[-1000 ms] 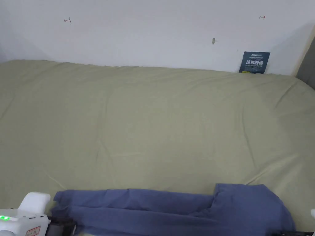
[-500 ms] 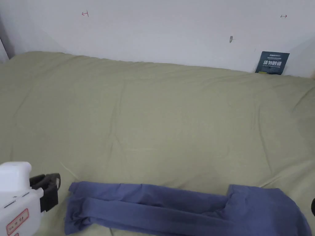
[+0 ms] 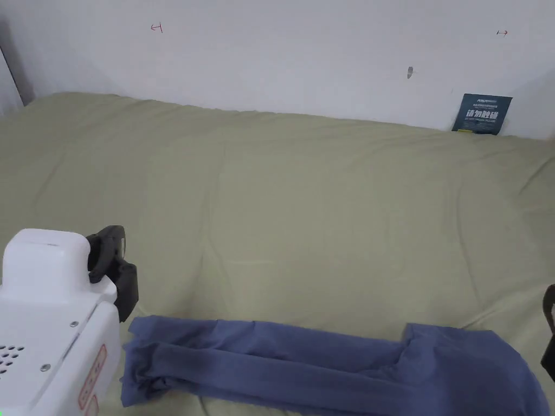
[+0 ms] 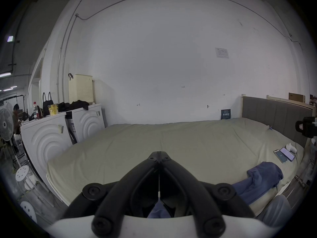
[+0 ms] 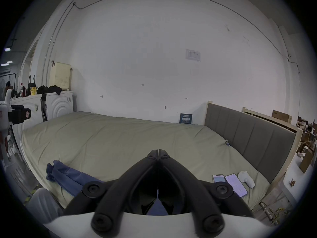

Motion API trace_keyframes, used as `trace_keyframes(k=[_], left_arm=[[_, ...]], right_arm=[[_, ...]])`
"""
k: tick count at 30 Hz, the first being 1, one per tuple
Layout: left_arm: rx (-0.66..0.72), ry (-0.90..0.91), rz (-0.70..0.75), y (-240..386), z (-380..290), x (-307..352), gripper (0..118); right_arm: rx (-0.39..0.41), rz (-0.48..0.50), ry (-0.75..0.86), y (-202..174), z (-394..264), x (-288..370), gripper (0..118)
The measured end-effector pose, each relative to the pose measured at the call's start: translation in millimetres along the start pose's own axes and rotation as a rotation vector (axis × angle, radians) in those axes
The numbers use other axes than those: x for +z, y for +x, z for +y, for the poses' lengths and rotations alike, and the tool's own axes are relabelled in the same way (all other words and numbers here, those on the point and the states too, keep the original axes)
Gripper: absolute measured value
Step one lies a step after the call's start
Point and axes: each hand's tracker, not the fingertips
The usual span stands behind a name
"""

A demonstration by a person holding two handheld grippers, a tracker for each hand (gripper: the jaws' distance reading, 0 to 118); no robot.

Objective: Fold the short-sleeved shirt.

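The blue short-sleeved shirt lies folded into a long narrow strip along the near edge of the bed, with a sleeve part spread at its right end. My left gripper hovers above and just left of the shirt's left end. In the left gripper view its jaws meet at the tips with nothing between them, and the shirt lies off to the right. My right gripper shows at the right edge, beside the shirt's right end. It is shut too and holds nothing; the shirt lies lower left.
Two phones and a small white object lie on the bed near the grey headboard. White appliances stand past the bed's left end, with stools and a fan. A dark card leans on the wall.
My left gripper has risen from beside the shirt's left end to well above the bed. The right gripper's jaw has come in at the right edge. The shirt lies still; the camera shifted left.
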Motion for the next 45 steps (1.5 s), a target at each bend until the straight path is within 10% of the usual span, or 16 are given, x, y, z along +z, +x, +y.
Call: trace_keyframes(k=[11, 26, 36, 37, 40, 45], left_arm=[[-0.001, -0.018, -0.008, -5.7, 3.9, -4.8, 0], [0.743, -0.772, -0.531, -125.3, -96.9, -140.6, 0], [0.76, -0.926, -0.566, -154.7, -149.6, -193.1, 1], [0.753, -0.926, -0.567, -148.2, -145.8, -188.6, 9], [0.729, -0.935, -0.572, -143.8, -152.0, -196.8, 111], [0.76, -1.014, -0.675, -135.9, -171.7, -210.2, 118]], right_arm=[[-0.023, 0.009, -0.017, 1.6, -1.6, -7.3, 0], [-0.013, 0.017, -0.119, -15.6, -18.5, -17.4, 0], [-0.024, -0.018, -0.187, -21.1, -26.5, -22.9, 0], [-0.027, -0.02, -0.192, -20.7, -26.9, -23.8, 0], [-0.034, -0.033, -0.203, -19.1, -28.4, -25.4, 0], [-0.022, -0.049, -0.224, -16.9, -31.9, -27.8, 0]])
